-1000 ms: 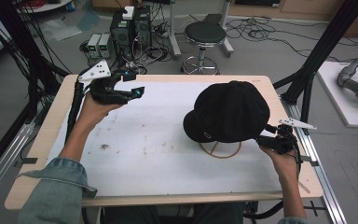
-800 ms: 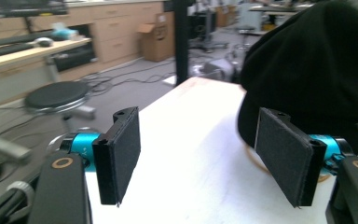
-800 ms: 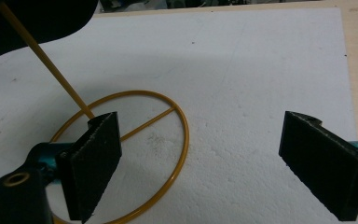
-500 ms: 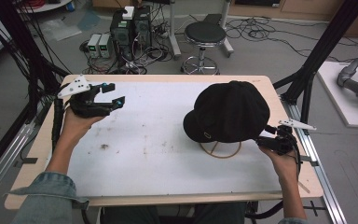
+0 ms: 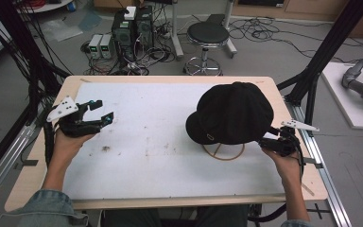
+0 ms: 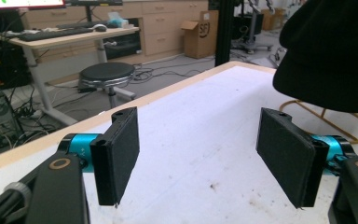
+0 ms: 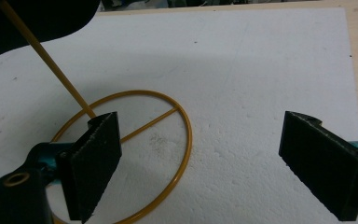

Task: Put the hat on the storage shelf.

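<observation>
Black cap [image 5: 232, 112] sits atop a yellow wire stand [image 5: 223, 151] just beside the right gripper [image 5: 270, 142] on the white table [image 5: 160, 161], well apart from the left gripper [image 5: 101, 112], whose jaws gape with nothing between them. Left gripper view: released jaws frame bare tabletop, the cap [image 6: 331, 51] up and to their right. Right gripper view: jaws spread wide, gripping nothing, the stand's ring [image 7: 186, 140] lying beside the left pad [image 7: 93, 158].

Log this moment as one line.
left hand-held gripper open, empty | right hand-held gripper open beside stand | cap on stand
</observation>
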Demonstrator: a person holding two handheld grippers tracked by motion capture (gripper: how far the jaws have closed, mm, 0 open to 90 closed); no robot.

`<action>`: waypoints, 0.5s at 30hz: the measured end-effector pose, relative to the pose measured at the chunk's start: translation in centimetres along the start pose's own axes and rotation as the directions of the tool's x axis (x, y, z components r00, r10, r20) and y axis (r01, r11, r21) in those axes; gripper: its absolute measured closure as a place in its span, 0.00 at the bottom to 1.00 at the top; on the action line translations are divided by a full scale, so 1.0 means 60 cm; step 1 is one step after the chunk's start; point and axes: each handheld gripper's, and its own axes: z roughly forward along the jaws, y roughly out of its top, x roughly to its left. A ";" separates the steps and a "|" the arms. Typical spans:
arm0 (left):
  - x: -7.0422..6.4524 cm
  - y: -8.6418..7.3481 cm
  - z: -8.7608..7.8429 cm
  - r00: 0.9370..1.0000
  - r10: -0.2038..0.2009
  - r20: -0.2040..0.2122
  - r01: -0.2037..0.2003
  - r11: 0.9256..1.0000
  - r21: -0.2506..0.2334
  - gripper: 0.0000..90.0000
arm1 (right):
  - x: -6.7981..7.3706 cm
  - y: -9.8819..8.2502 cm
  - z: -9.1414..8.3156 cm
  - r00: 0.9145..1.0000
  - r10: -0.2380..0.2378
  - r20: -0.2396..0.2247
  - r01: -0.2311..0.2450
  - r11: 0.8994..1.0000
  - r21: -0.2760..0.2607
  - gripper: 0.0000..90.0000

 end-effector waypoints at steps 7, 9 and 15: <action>0.000 -0.031 -0.013 0.999 -0.021 -0.037 0.021 1.000 -0.005 0.34 | 0.001 -0.002 0.004 1.000 0.006 0.003 -0.006 1.000 0.006 0.14; -0.001 -0.041 -0.016 0.999 -0.025 -0.044 0.025 1.000 -0.002 0.34 | 0.001 -0.002 0.004 1.000 0.007 0.003 -0.007 1.000 0.006 0.14; 0.001 -0.052 -0.022 0.998 -0.033 -0.050 0.033 0.999 -0.003 0.34 | -0.001 -0.002 0.002 1.000 0.007 0.004 -0.007 1.000 0.004 0.14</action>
